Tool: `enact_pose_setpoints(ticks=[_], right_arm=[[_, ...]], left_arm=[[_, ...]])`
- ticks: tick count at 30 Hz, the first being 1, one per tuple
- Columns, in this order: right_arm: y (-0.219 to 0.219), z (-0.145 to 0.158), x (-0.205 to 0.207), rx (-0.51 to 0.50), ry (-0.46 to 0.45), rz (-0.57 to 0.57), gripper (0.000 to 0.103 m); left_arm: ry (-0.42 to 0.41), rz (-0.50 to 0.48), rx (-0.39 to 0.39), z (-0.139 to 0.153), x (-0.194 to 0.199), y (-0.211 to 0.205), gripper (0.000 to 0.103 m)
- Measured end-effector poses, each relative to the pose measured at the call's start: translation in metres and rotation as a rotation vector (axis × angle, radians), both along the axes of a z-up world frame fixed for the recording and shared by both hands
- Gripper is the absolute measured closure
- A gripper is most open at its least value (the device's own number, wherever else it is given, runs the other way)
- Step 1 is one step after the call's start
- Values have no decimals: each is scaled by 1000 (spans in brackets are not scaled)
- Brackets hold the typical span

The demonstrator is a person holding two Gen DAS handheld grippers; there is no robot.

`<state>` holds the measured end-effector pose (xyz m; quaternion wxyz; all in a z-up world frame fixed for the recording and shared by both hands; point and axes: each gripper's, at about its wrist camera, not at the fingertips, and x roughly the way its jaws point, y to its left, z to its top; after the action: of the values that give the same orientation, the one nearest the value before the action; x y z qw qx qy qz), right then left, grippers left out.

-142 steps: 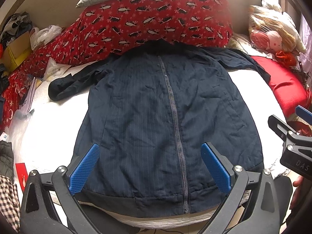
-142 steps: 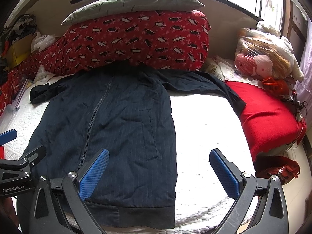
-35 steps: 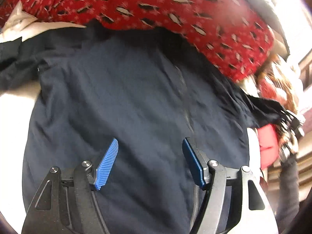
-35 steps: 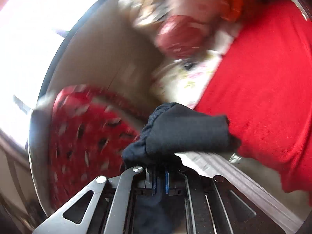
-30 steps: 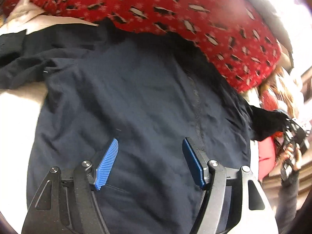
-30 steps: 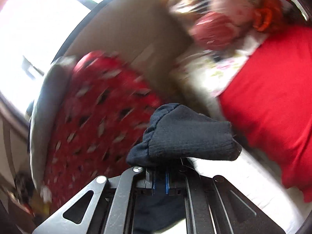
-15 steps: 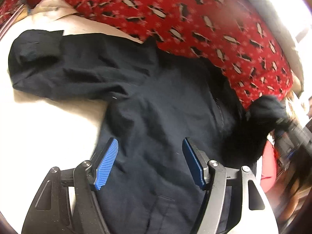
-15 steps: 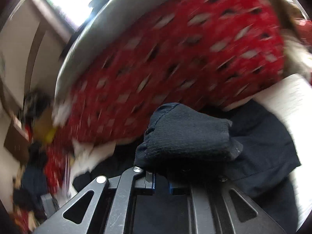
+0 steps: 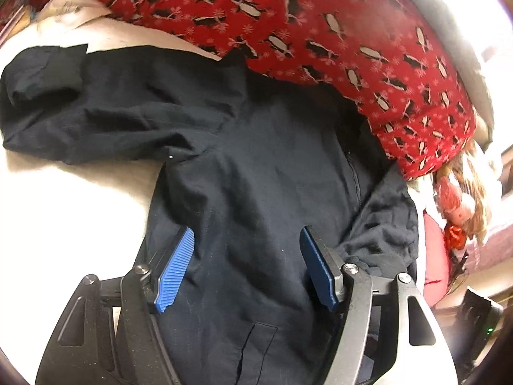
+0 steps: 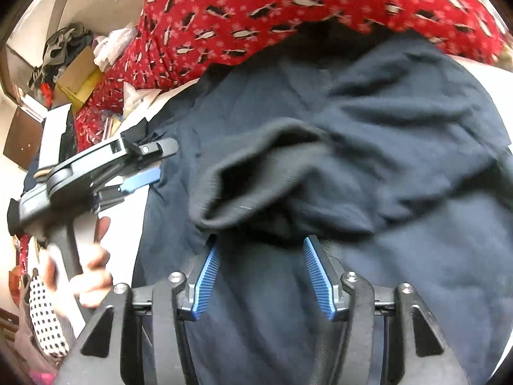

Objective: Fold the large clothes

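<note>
The dark navy jacket (image 9: 256, 166) lay front up on the white bed (image 9: 64, 211), its collar end tucked under the red penguin-print quilt (image 9: 320, 25). Its zip (image 9: 354, 179) ran down the chest. One sleeve (image 9: 96, 102) stretched flat toward the left side of the left wrist view, its cuff near the bed's edge. The other sleeve (image 10: 368, 160) was folded across the chest, and its ribbed cuff (image 10: 256, 176) lay bunched on the body of the jacket, just ahead of the right gripper (image 10: 259, 276).

The right gripper's 2 blue pads (image 10: 205, 276) were spreading apart. The cuff sat just beyond their tips, and I could not tell whether either pad touched it; only the jacket's body showed below the gap.

The left gripper (image 9: 247, 269) hovered over the jacket's left chest with its pads (image 9: 174, 269) set moderately wide and nothing pinched between them. A pocket slit (image 9: 253, 343) showed below it. In the right wrist view the left gripper (image 10: 146, 163) appeared from the side, above the jacket's edge, with a hand (image 10: 86, 272) around its handle.

Past the quilt's right end lay a doll with pale hair (image 9: 461, 199) and a red cushion (image 9: 433, 256). At the far left of the right wrist view stood a cardboard box (image 10: 77, 80) and a heap of clothes (image 10: 61, 45).
</note>
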<state>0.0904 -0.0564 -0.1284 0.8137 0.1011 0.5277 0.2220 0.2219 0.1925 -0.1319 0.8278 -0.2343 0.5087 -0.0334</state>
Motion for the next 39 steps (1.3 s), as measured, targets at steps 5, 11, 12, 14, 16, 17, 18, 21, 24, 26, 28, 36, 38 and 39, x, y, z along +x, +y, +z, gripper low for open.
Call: enact_pose_setpoints(ticks=[5, 11, 12, 14, 16, 17, 18, 21, 24, 26, 28, 36, 38, 39], right_arm=[[-41, 23, 2, 49, -60, -110, 48], [-34, -5, 63, 225, 85, -207, 39], [-23, -23, 74, 289, 195, -200, 44], [-6, -40, 83, 444, 322, -164, 95], [16, -26, 95, 468, 286, -118, 93], [22, -10, 101, 474, 220, -111, 93], [27, 8, 108, 502, 145, -106, 93], [29, 66, 122, 618, -80, -142, 93], [32, 97, 117, 624, -245, -167, 87], [51, 91, 116, 541, -261, -148, 80], [79, 57, 116, 432, -153, -89, 67], [87, -40, 61, 370, 185, 16, 66], [56, -38, 60, 359, 140, -84, 63], [44, -36, 60, 365, 131, -115, 58]], left_arm=[[-10, -8, -21, 1, 0, -1, 35], [-15, -9, -27, 1, 0, 4, 35], [-16, -8, -29, 1, 0, 6, 35], [-24, 4, -40, 3, 0, 12, 35], [-27, 21, -50, 4, -1, 19, 35], [-30, 30, -57, 5, -1, 22, 35], [-33, 42, -65, 6, -2, 27, 35], [-39, 71, -72, 9, -3, 38, 35], [-45, 101, -81, 12, -3, 47, 35], [-49, 119, -96, 13, -3, 52, 35], [-59, 134, -107, 17, -5, 58, 35], [-30, 45, -138, 11, -11, 34, 35], [-3, -16, -191, 5, -15, 15, 35], [5, -47, -225, 4, -18, 5, 35]])
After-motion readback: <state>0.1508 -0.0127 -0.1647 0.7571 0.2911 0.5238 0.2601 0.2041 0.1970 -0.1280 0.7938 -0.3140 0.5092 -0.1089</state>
